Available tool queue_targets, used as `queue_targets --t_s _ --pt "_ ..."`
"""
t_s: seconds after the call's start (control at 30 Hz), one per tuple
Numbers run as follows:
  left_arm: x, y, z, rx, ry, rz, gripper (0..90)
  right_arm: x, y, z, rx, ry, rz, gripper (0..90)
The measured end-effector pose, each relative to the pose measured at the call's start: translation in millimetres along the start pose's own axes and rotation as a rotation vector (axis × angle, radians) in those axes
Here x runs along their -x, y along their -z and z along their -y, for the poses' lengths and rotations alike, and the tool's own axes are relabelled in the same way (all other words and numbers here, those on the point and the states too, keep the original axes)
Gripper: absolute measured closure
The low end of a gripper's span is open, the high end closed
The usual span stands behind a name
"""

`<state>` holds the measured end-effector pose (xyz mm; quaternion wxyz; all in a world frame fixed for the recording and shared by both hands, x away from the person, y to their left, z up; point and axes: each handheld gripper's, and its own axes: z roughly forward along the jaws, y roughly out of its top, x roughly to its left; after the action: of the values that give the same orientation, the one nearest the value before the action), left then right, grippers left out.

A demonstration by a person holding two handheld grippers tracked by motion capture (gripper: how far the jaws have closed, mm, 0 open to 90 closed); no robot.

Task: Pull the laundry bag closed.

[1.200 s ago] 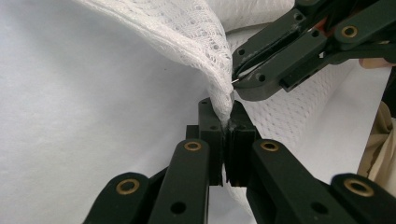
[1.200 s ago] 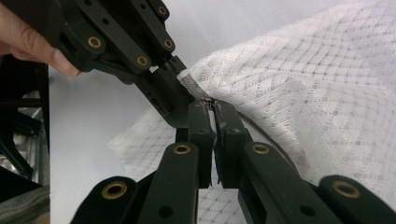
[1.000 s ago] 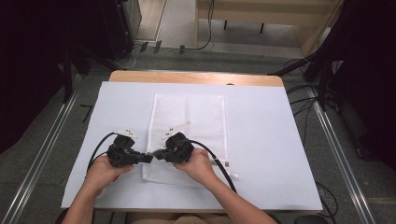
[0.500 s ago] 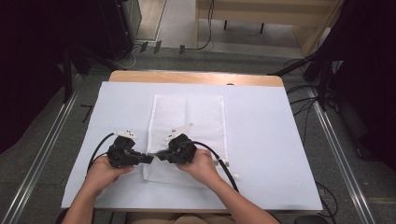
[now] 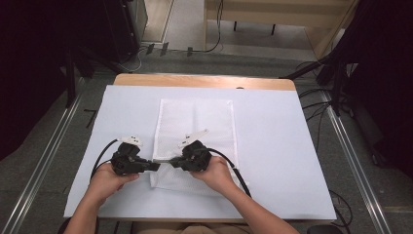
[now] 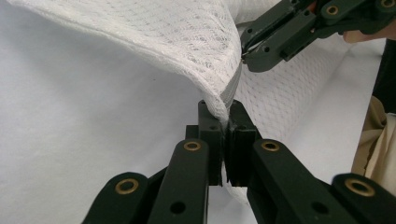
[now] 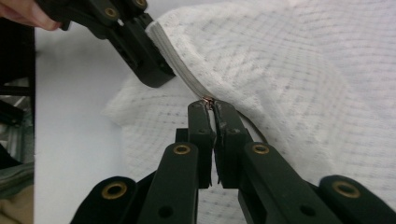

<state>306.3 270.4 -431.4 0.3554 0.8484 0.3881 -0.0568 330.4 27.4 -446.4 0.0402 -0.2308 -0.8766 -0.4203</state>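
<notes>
We are holding the white mesh laundry bag [image 5: 195,141] flat on the white sheet [image 5: 272,146] covering the table [image 5: 204,81], with the left gripper [image 6: 223,122] clamped tight on its zippered edge and the right gripper [image 7: 211,106] pinched closed on what looks like the small copper zipper pull [image 7: 207,99]. We are judging that the tiny pull may be slipping free if we tug it off the zipper line, or the thin hem sliding out of the left jaws. Compared with a second ago we are barely moving, both grips unchanged.
</notes>
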Motion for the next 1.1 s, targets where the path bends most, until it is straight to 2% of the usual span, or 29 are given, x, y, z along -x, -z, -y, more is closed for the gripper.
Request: queue_targets --t_s 0.07,0.23,0.43,0.5,0.8,0.93,1.1 --pt "-1.2 1.6 0.3 0.008 0.008 -0.006 88.0 3.8 1.5 1.7 0.004 -0.020 0.002 88.2" --pt "-1.0 2.7 0.4 0.013 0.011 -0.006 88.0 6.5 5.0 2.9 0.007 -0.031 -0.001 88.2" --pt "-0.6 3.7 0.7 0.015 0.009 0.008 87.9 5.4 15.1 8.4 -0.004 0.006 0.016 88.2" --pt "-1.2 3.7 0.2 0.020 0.013 0.007 87.9 8.6 19.5 13.6 0.014 -0.015 0.015 88.2" --pt "-0.3 3.3 0.0 0.018 0.003 0.004 87.8 16.2 22.6 16.0 0.009 -0.021 0.031 88.1" --pt "-0.7 3.9 0.5 0.021 0.010 0.001 87.8 22.1 23.3 19.0 0.003 -0.045 0.030 88.1" --pt "-0.8 3.8 0.1 0.016 0.007 -0.001 87.8 23.2 23.6 20.8 0.002 -0.052 0.032 88.1"
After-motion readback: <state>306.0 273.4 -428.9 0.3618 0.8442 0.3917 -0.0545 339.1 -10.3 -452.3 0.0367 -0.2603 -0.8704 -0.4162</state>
